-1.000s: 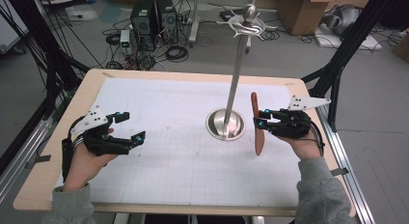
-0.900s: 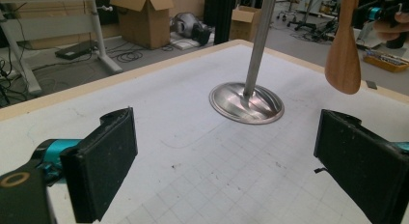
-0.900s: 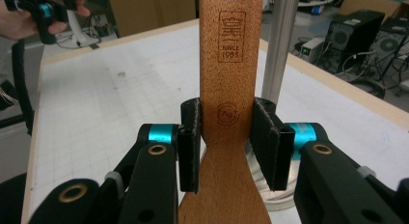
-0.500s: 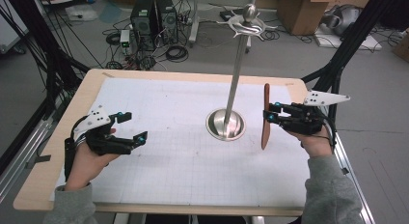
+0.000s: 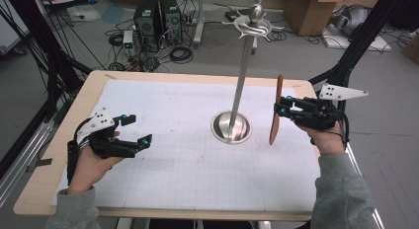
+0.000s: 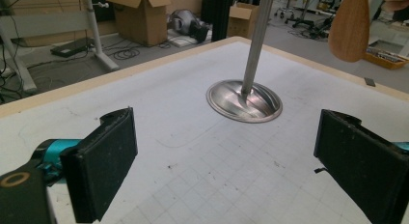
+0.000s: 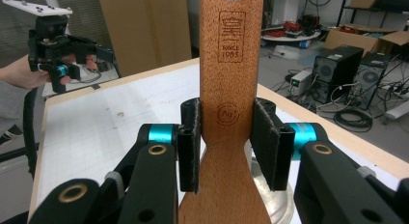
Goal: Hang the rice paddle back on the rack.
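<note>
The right tool [image 5: 282,109] grips a flat wooden spatula [image 5: 276,110] upright by its narrow neck, clear of the bench [image 5: 148,78] just right of the polished metal stand [image 5: 231,126], likely to hang it by the handle hole on a hook above. The left tool [image 5: 133,130] rests open, well left of the stand.
</note>
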`<state>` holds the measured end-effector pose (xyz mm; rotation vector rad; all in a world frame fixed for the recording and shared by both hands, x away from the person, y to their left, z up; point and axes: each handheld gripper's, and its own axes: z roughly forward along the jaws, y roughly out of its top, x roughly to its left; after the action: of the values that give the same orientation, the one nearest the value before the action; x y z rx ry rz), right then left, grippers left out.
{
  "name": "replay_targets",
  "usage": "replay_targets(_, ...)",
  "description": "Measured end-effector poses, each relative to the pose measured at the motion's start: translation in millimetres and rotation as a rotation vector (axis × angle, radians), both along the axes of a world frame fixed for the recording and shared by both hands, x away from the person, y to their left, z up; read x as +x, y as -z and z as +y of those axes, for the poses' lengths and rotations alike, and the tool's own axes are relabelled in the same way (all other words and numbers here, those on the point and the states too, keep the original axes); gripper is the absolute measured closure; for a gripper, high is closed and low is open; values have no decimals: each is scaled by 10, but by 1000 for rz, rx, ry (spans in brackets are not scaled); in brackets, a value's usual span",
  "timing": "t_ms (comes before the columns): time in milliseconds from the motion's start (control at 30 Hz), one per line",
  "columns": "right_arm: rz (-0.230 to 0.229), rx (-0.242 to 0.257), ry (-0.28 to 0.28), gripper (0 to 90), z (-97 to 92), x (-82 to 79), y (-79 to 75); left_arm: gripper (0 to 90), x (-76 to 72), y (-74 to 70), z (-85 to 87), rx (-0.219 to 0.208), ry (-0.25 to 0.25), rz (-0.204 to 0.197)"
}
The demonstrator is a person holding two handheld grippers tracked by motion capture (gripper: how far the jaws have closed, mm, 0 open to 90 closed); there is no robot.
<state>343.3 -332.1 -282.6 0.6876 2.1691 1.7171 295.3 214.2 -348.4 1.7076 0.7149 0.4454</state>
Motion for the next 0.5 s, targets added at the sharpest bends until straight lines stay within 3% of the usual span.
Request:
replay_targets(267,-17,6,8,655,-3,37,-119,82,2,5,-4,2,1,3)
replay_targets(500,-4,14,1,655,-33,81,-208,82,6,18,1,0,1,5)
